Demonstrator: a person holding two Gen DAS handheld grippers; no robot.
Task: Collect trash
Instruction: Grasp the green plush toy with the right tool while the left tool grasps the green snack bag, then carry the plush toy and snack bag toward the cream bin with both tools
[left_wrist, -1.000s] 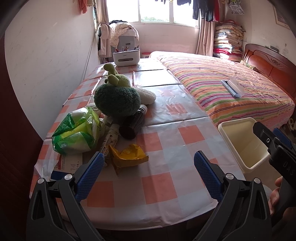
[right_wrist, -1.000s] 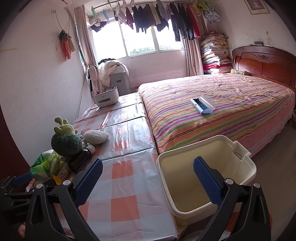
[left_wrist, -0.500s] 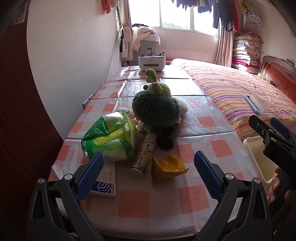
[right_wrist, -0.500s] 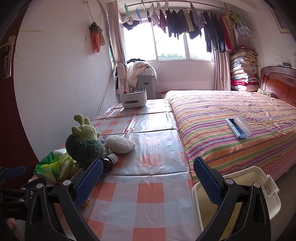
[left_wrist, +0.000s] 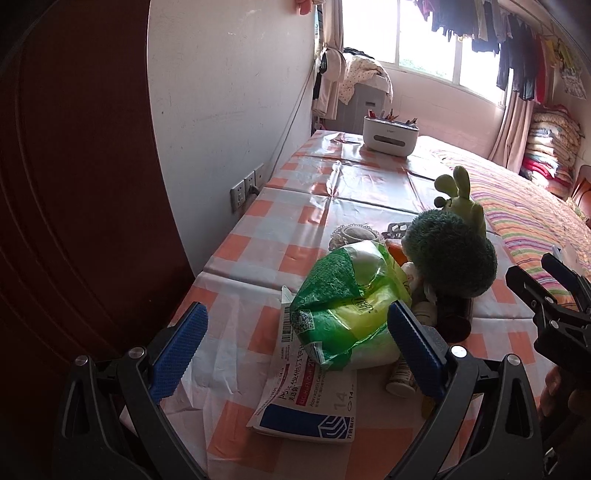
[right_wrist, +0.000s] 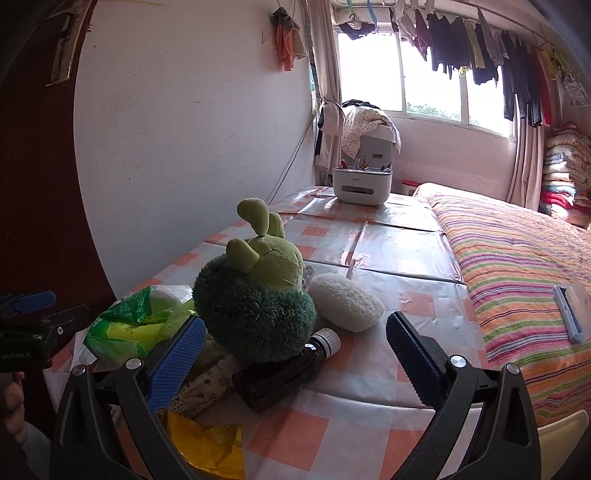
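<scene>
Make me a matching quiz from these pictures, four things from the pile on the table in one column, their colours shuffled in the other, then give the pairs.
Things:
1. plastic bag
2. crumpled wrapper
3. glass bottle
4. flat medicine box

Colours:
A. dark brown with a white cap
B. white with a blue band
C. green
D. yellow

Pairs: 1-C, 2-D, 3-A, 4-B
</scene>
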